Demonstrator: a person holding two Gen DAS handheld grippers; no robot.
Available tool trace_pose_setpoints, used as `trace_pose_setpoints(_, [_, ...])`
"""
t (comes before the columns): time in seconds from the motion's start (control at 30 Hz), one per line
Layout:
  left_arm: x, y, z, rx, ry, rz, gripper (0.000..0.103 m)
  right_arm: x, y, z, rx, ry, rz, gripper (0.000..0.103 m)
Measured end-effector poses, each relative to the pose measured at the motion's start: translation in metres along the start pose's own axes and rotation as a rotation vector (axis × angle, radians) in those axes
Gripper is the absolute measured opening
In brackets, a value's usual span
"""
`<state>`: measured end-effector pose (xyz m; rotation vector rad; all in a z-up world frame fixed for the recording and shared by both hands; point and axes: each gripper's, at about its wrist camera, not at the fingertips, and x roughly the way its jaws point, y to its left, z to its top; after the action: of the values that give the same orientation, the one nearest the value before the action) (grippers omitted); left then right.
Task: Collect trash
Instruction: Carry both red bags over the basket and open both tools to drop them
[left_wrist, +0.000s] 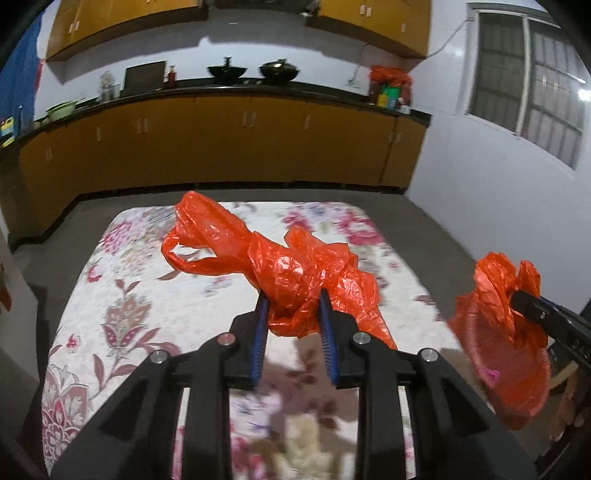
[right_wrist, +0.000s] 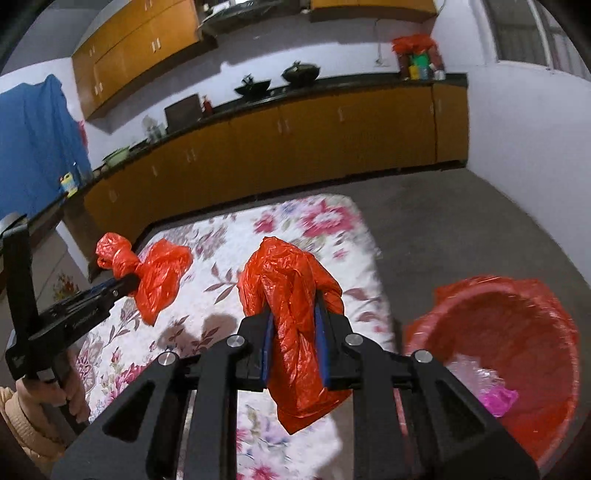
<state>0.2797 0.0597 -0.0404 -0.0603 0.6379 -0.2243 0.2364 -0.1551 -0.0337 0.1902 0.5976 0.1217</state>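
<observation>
- Two black two-finger grippers, yours: the left gripper (left_wrist: 291, 301) pinches one crumpled orange plastic bag (left_wrist: 288, 266); the right gripper (right_wrist: 295, 314) pinches another orange plastic bag (right_wrist: 295, 295).
- Both bags hang above the floral tablecloth (right_wrist: 314, 221).
- A red bag-lined bin (right_wrist: 517, 332) stands just right of the table.

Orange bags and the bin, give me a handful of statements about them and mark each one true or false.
1. The left claw is shut on an orange plastic bag. True.
2. The right claw is empty. False: it grips a second orange bag between its blue pads.
3. The bin beside the table is lined with orange plastic. True.
4. The bin is completely empty. False: something pink lies inside it.
5. The table has a plain white cover. False: it is floral, pink and red on white.
</observation>
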Motion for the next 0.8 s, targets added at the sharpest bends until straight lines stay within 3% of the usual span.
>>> trace_pose_setpoints(0.47, [-0.034, -0.102, 0.000, 0.131, -0.037, -0.185, 0.026, -0.087, -0.056, 0.004, 0.094, -0.169, -0.158, 0.020])
trace_pose_setpoints(0.8, [-0.036, -0.157, -0.005, 0.184, -0.022, -0.278, 0.026, -0.104, -0.090, -0.005, 0.171, -0.196, -0.225, 0.020])
